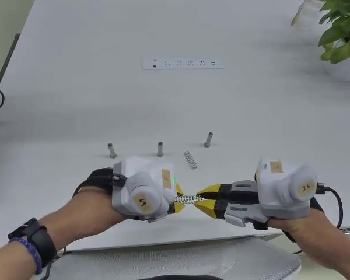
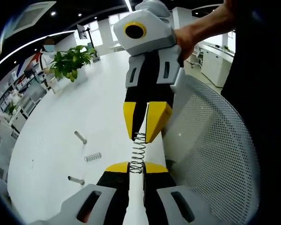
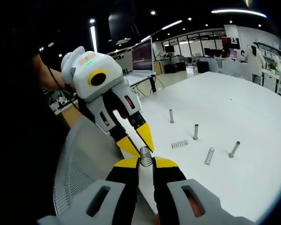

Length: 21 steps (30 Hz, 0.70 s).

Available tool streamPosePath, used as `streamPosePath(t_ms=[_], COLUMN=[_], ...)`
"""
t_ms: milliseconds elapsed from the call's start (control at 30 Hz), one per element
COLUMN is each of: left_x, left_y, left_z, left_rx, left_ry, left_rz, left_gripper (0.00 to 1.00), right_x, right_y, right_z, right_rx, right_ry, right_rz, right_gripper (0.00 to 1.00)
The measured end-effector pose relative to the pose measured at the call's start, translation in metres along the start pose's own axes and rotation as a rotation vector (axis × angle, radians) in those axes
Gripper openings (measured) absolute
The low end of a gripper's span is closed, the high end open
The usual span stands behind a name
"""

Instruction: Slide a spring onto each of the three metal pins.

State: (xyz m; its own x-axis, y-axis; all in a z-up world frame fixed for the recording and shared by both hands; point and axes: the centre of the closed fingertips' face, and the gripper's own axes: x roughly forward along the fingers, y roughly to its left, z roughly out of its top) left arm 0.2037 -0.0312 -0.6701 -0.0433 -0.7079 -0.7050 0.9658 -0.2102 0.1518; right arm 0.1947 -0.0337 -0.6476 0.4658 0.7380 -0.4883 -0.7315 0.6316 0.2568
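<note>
A spring (image 1: pixel 188 199) bridges the gap between the left gripper (image 1: pixel 178 202) and the right gripper (image 1: pixel 199 200), low over the table's (image 1: pixel 76 105) near edge. Each gripper is clenched on one end (tips facing). It is a slim coil of bright wire, lying level left to right, nearer than the three pins (image 1: pixel 160 149)

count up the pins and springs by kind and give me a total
metal pins: 3
springs: 3, with 2 loose on the table and 1 spring gripped between the left gripper and right gripper
total: 6
</note>
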Motion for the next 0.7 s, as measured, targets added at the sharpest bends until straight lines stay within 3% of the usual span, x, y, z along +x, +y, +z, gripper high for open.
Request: streamPosePath(t_ms=[400, 700], left_x=[-0.005, -0.01], left_y=[0.016, 0.028], left_z=[0.012, 0.026], left_rx=[-0.028, -0.099], left_ry=[-0.051, -0.122], left_rz=[0.05, 0.077], left_gripper=[0.02, 0.02], right_x=[-0.005, -0.005], right_y=[-0.007, -0.01], right_z=[0.026, 0.044], right_rx=[-0.096, -0.173], right_ry=[0.027, 0.061], right_rz=[-0.005, 0.013], right_gripper=[0.09, 0.09])
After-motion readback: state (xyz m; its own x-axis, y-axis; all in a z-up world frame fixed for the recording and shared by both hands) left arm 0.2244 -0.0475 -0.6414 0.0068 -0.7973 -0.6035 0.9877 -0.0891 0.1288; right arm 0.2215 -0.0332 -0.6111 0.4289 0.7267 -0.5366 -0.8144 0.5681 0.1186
